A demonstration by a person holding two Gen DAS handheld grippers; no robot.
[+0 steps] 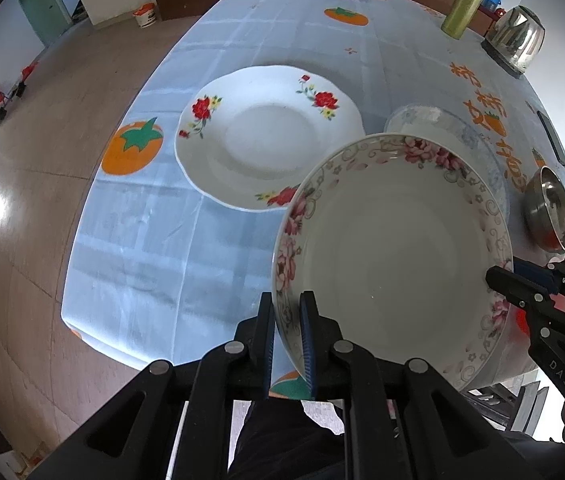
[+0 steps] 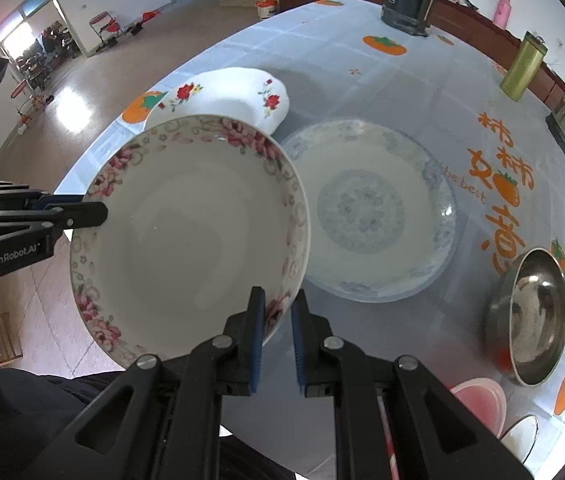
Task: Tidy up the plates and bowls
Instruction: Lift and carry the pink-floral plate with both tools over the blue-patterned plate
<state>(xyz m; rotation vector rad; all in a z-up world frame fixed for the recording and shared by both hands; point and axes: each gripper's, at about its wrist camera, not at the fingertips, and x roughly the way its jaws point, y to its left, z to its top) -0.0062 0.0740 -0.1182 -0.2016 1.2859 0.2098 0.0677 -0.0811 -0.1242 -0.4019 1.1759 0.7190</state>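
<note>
Pink-floral bowl [image 1: 394, 256] | aloft over table's near edge, above blue-patterned plate [image 2: 378, 212] | left gripper [image 1: 288, 340], right gripper [image 2: 278, 328] pinch opposite rims, balancing it | red-flowered plate [image 1: 266, 136] toward left edge, likely stacking spot

Clothed table [image 2: 362, 80], plates [image 2: 378, 216], steel bowl [image 2: 530, 316]

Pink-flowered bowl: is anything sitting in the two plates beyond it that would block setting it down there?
Nothing visible. The pink-flowered bowl hangs above the table; the red-flowered plate and blue-patterned plate are both bare inside.
</note>
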